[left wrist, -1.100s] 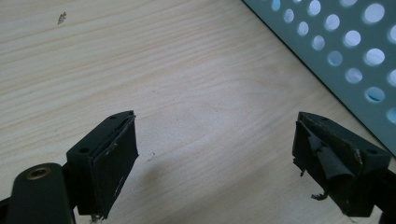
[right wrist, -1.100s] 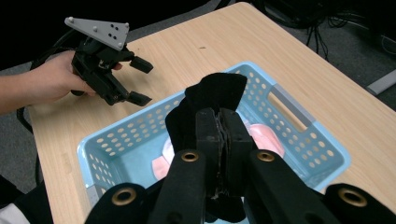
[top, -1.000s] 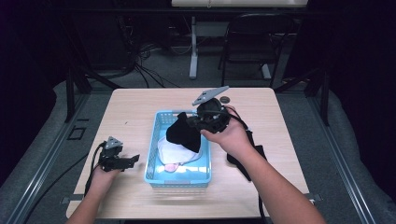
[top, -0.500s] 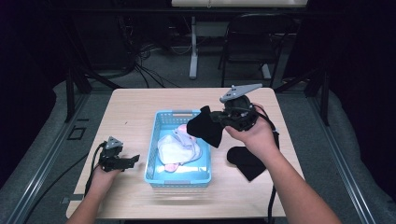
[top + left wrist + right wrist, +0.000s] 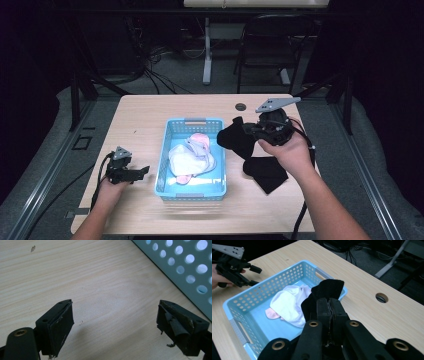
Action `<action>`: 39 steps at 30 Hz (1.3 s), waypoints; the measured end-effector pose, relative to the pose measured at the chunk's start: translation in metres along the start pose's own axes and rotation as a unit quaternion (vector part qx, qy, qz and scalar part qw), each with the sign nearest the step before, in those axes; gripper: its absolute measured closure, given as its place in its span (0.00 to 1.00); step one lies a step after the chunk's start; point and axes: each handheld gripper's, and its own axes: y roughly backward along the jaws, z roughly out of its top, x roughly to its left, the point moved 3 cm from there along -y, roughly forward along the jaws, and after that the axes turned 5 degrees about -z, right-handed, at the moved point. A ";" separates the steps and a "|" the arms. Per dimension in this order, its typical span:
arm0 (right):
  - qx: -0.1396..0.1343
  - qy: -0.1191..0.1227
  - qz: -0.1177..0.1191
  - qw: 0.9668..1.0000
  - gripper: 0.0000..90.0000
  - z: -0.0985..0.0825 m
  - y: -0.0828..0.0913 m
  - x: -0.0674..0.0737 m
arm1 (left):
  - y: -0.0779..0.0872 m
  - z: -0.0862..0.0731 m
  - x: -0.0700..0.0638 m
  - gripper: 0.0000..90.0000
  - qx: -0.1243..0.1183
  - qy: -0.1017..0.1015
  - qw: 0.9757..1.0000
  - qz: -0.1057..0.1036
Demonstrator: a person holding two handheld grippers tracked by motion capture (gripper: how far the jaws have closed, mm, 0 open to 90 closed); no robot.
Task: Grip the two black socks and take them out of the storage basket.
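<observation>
Black sock (image 5: 236,138) is pinched between the closed jaws of the right gripper (image 5: 255,131), held above the table (image 5: 145,112) just right of the blue basket (image 5: 172,126); in the right gripper view, cloth (image 5: 327,290) is seen bunched ahead of the pressed-together pads. A 2nd black sock (image 5: 265,172) is laid flat on the tabletop, just below and touching the right hand (image 5: 285,152). White and pink socks (image 5: 192,155) are seen inside the basket. Left gripper (image 5: 142,171) is rested on the table left of the basket w/ jaws spread wide, nothing between the pads (image 5: 61,327).
</observation>
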 end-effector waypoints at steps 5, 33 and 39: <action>0.005 -0.010 -0.009 1.000 0.98 -0.011 0.001 -0.006 | 0.000 0.000 0.000 0.16 0.000 0.001 1.000 0.000; 0.032 -0.038 -0.034 0.998 0.98 -0.062 -0.006 -0.017 | 0.000 0.000 -0.001 0.16 0.003 0.000 1.000 0.000; 0.036 -0.049 -0.036 0.997 0.98 -0.075 -0.012 -0.016 | 0.000 0.000 -0.001 0.16 0.003 0.000 1.000 0.001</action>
